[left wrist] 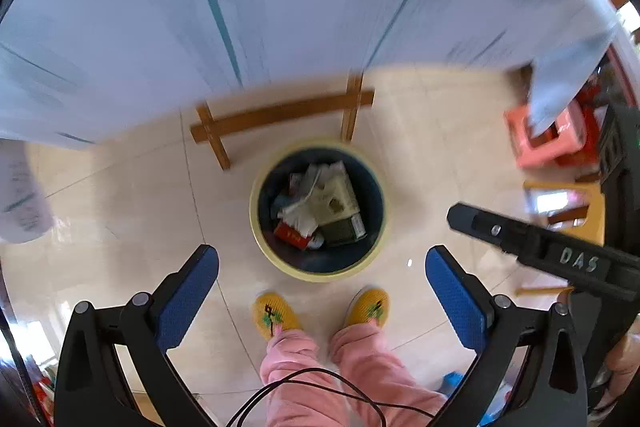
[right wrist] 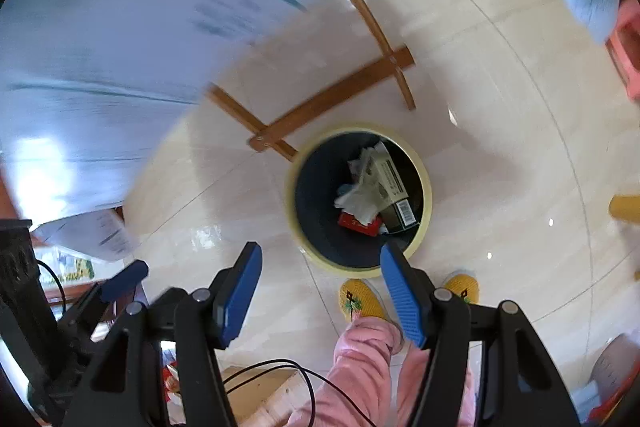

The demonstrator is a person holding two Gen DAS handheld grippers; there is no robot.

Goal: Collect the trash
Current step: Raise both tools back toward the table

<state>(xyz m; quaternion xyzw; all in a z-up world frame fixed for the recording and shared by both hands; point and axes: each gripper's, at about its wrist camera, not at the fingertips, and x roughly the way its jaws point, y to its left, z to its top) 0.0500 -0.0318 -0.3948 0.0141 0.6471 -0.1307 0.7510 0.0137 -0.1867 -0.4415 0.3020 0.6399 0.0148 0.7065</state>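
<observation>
Tiled floor (left wrist: 120, 211) carries the bin (left wrist: 318, 211), trash (left wrist: 320, 203) already inside. I read left tongs (left wrist: 322, 267) and right tongs (right wrist: 320, 259) spread, empty, above it. Drop step looks finished; next I locate remaining trash.

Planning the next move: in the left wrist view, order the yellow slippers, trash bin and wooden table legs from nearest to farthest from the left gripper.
1. Yellow slippers, just below the left gripper.
2. Trash bin, on the floor straight ahead.
3. Wooden table legs, behind the bin.

left gripper (left wrist: 322, 259): jaws apart, empty | right gripper (right wrist: 320, 259): jaws apart, empty
</observation>
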